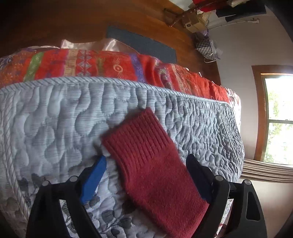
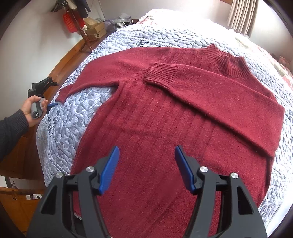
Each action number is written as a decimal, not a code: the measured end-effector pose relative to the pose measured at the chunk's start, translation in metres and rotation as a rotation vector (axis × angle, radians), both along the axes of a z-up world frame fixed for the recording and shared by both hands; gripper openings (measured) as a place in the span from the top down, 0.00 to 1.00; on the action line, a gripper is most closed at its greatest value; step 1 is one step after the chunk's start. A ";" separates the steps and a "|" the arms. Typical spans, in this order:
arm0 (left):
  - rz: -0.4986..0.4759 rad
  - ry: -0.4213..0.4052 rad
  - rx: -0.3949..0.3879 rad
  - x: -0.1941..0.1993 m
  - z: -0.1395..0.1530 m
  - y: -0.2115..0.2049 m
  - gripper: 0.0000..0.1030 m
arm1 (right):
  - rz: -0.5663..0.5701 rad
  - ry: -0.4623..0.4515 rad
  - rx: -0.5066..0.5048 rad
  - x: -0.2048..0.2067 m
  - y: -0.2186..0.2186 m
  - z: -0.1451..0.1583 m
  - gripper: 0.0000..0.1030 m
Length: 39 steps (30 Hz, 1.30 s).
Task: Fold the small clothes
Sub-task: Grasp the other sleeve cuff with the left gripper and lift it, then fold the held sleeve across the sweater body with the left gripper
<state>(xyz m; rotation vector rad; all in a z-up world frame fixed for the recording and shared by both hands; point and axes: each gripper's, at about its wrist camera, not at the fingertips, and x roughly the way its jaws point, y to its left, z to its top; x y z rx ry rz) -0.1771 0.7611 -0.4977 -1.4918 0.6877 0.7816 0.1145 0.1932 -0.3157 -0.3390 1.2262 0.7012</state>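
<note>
A dark red knit sweater [image 2: 155, 119] lies flat on a quilted blue bedspread [image 2: 73, 113], neck towards the far side. One sleeve is folded across the chest, with its ribbed cuff [image 2: 161, 76] near the middle. The other sleeve stretches out to the left, ending at the bed's edge [image 2: 63, 95]. In the left wrist view that sleeve's cuff [image 1: 142, 133] lies between the spread fingers of my left gripper [image 1: 146, 158], which is open around it. A hand holds that left gripper [image 2: 53, 103] at the bed's side. My right gripper [image 2: 146, 149] hovers open over the sweater's lower body.
A red patterned blanket [image 1: 91, 64] hangs past the bedspread's corded edge. Beyond it are a wooden floor and a blue rug [image 1: 141, 44]. Boxes [image 2: 95, 29] and a wooden stand sit by the wall. A window [image 1: 278, 117] and a curtain [image 2: 241, 16] are at the side.
</note>
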 end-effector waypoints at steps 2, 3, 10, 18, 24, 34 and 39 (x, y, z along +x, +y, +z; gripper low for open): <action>0.011 0.006 -0.009 0.003 -0.007 0.004 0.14 | -0.003 0.001 -0.006 -0.001 0.000 -0.003 0.38; 0.014 0.013 -0.012 0.007 -0.011 0.007 0.15 | -0.006 0.003 -0.011 0.000 0.000 -0.005 0.38; 0.017 0.074 0.017 0.008 -0.013 0.001 0.43 | -0.016 -0.001 -0.017 0.003 -0.006 -0.007 0.38; 0.001 0.099 0.080 -0.001 -0.001 -0.001 0.89 | -0.034 -0.005 -0.015 0.003 -0.013 -0.003 0.38; -0.090 0.042 0.217 0.016 0.065 -0.016 0.91 | -0.039 -0.021 0.020 -0.001 -0.017 0.013 0.38; -0.393 -0.230 0.603 0.112 0.268 -0.129 0.91 | -0.154 0.013 0.090 0.010 -0.055 0.038 0.38; -0.612 -0.282 0.726 0.181 0.307 -0.220 0.91 | -0.270 0.036 0.128 0.027 -0.092 0.045 0.38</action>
